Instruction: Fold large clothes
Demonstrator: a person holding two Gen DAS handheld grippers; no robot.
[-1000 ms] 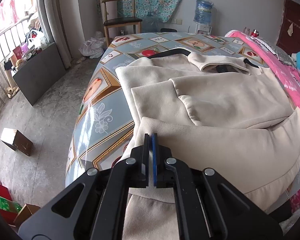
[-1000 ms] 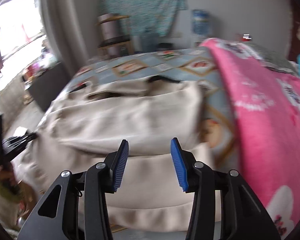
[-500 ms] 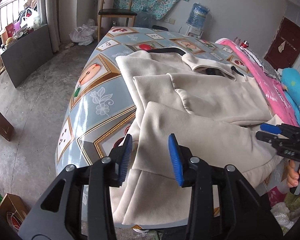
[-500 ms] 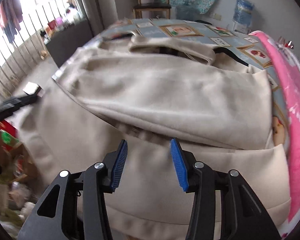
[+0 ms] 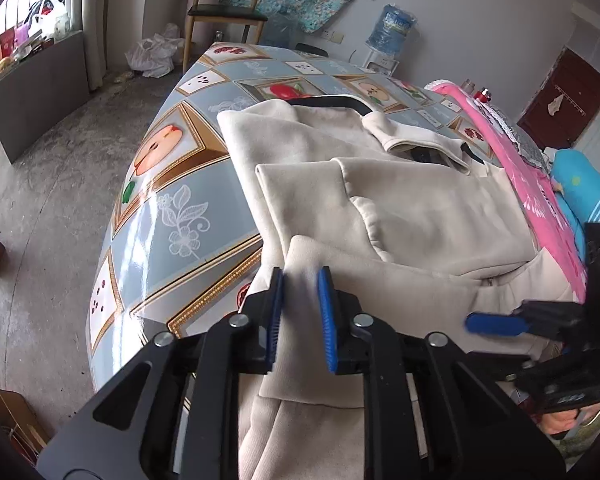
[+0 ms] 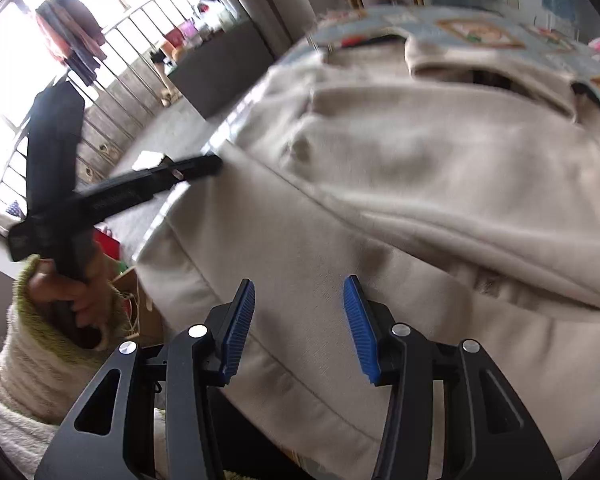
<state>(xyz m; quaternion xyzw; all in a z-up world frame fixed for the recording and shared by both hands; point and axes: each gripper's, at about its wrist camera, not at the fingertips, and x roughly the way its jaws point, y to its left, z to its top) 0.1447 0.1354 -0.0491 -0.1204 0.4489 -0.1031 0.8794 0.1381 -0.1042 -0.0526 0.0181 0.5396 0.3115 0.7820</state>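
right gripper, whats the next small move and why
Probably lower the right gripper onto the jacket hem and close it: its jaws stand open above the cloth, while the left gripper has just been closing on the other hem corner.

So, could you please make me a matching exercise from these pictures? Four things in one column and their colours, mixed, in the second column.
Things:
1. chair
2. water bottle
3. blanket
4. garment

Colours:
a. cream
b. pink
c. blue
d. light wooden frame, dark seat

Pairs: 1-d, 2-c, 3-b, 4-a
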